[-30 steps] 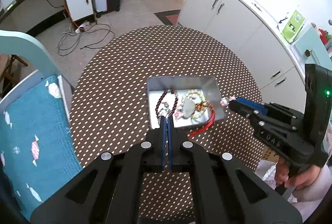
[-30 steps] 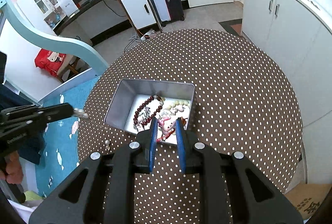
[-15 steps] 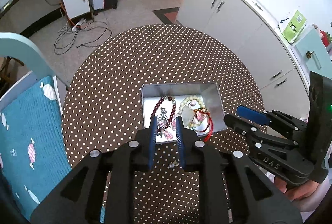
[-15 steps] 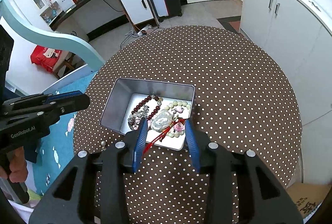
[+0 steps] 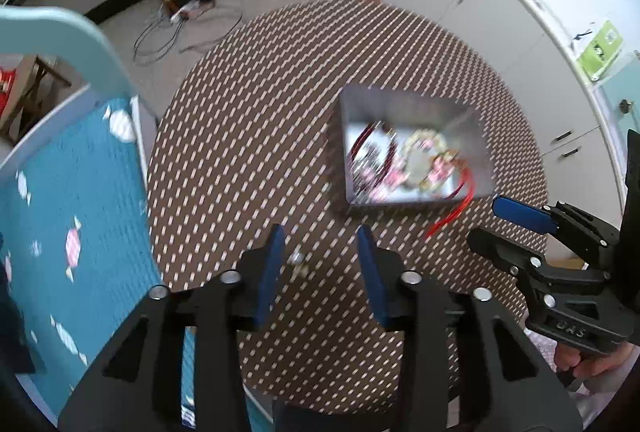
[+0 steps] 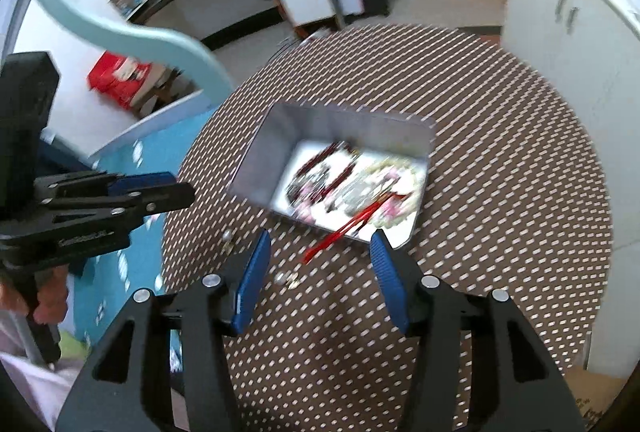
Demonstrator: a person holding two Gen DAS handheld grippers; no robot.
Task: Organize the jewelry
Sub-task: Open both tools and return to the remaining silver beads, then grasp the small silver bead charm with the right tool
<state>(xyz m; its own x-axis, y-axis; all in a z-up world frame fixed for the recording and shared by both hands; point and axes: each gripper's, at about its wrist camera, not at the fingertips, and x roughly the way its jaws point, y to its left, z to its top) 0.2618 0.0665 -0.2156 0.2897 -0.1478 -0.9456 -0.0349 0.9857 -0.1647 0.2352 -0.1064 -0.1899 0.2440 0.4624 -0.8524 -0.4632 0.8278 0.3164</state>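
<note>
The metal tin is the landmark here: an open rectangular box sitting on the round table with its brown polka-dot cloth. Inside the tin lies the jewelry: a dark red bead bracelet, a pale bead ring and some pink pieces, all smeared by motion blur so that single beads cannot be told apart. A red cord spills over the tin's near wall onto the cloth.

The left gripper hangs near the tin's near-left corner, its blue-padded jaws spread wide and holding nothing. Between them, on the cloth just short of the tin, lie small pale beads, too blurred to identify. The right gripper sits just in front of the tin's near wall, jaws also spread wide and empty, the red cord's end lying between them along with a small silvery piece.

Beyond the tin, the cloth runs bare to the table's far edge; to the tin's right the table edge comes close to white cabinets. Left of the tin, a teal-cushioned chair with a pale curved back presses against the table edge.

In the left wrist view the right gripper's body is cut off by the frame, and its holding hand shows only partly.
</note>
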